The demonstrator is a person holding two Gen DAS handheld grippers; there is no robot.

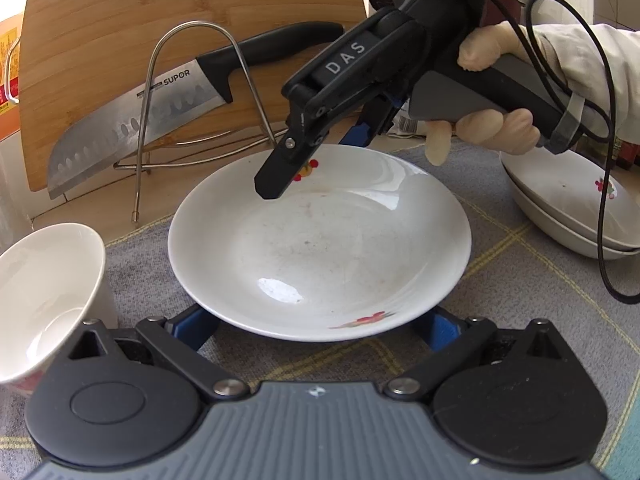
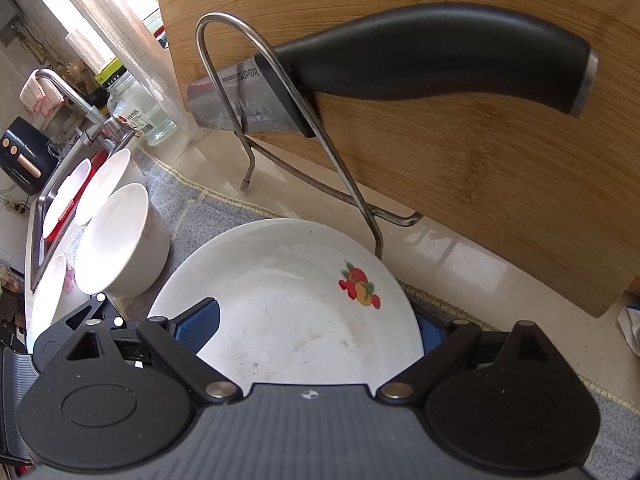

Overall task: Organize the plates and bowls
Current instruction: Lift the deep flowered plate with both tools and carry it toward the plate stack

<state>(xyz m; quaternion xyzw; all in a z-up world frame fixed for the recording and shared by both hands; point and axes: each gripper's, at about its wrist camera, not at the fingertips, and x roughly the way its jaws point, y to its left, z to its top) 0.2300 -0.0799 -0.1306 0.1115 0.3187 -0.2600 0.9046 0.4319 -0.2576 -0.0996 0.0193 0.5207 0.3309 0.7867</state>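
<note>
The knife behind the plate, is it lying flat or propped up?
Propped up. The knife leans slantwise through the wire rack against the upright cutting board, blade end lower than its handle.

Both wrist views close, angled down, sharing plate [image 1: 320, 248]

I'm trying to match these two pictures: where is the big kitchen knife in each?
Left wrist view: the knife lies upper left, slanting down-left in the wire rack.
Right wrist view: the knife sits top centre, handle pointing right.
Shared landmark: the bamboo cutting board behind it.
</note>
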